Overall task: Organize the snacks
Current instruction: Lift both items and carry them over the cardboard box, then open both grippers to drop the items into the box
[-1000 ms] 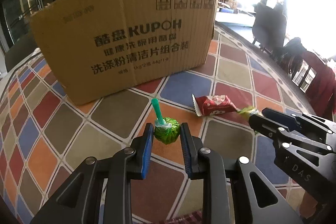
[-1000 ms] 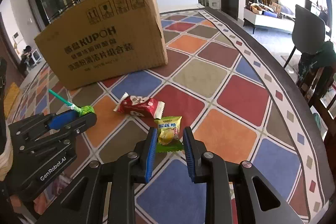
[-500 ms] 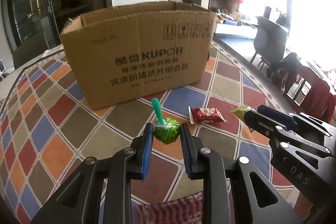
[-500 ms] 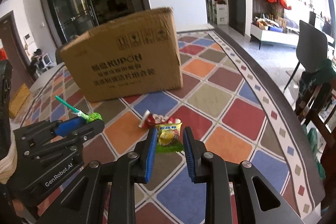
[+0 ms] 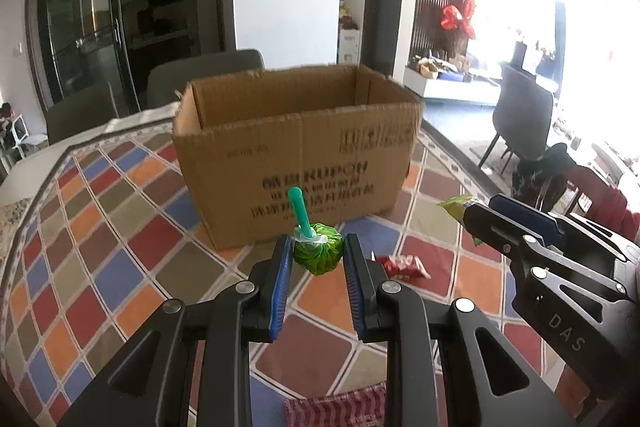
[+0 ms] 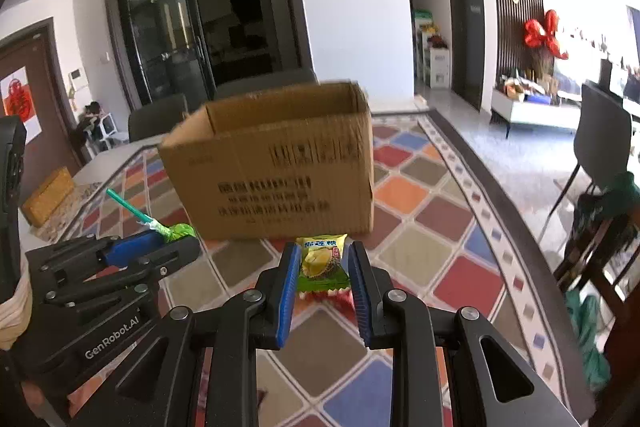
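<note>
My left gripper [image 5: 316, 259] is clamped on a round lollipop wrapped in green foil [image 5: 319, 254], its teal plastic stick [image 5: 299, 209] tilting up toward eleven o'clock; the blue pads press the wrapper from both sides and the sweet hangs clear of the table. My right gripper [image 6: 323, 267] is closed on a small yellow-and-green candy packet with a durian picture [image 6: 320, 259], held upright between its pads, also off the surface. In the left view that packet's green edge [image 5: 456, 205] pokes out of the right gripper [image 5: 472, 217] at three o'clock; in the right view the lollipop [image 6: 180, 231] sits at the left gripper's tip [image 6: 182, 241] at nine o'clock. A red crinkled snack wrapper [image 5: 402, 265] lies flat on the table just below and to the right of the lollipop, at four o'clock from it. Straight ahead at twelve o'clock stands an open brown cardboard box with black printed lettering [image 5: 296, 155], top flaps gone, its inside not visible to the bottom. Everything rests on a tablecloth of multicoloured diamond patches [image 5: 100, 227]. Grey chairs [image 5: 204, 75] stand beyond the box
</note>
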Action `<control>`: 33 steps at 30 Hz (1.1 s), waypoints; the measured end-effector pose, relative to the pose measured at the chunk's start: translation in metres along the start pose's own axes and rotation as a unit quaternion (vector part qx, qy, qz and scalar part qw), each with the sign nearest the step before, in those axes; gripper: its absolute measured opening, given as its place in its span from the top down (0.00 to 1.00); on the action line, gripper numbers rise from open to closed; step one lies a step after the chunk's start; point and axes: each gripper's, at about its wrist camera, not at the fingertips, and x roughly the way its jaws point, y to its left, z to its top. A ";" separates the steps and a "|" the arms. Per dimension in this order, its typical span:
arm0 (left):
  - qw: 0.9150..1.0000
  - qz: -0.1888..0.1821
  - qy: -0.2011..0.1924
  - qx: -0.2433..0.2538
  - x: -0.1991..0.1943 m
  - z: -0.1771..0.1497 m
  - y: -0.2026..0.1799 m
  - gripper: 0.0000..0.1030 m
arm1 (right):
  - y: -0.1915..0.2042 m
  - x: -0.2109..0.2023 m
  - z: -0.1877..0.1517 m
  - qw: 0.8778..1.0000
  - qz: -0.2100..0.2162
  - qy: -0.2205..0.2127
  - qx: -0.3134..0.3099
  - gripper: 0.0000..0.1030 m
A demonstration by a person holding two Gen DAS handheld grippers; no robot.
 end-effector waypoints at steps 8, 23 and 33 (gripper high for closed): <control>0.999 0.005 -0.035 -0.012 -0.012 0.029 0.013 0.74 | 0.008 -0.004 0.026 0.999 0.007 -0.037 -0.008 0.74; 0.998 0.021 -0.062 -0.016 -0.006 0.079 0.038 0.74 | 0.022 0.009 0.074 0.997 0.019 -0.073 -0.021 0.74; 0.998 0.022 -0.046 -0.022 0.022 0.109 0.056 0.74 | 0.025 0.040 0.103 0.997 0.023 -0.067 -0.032 0.74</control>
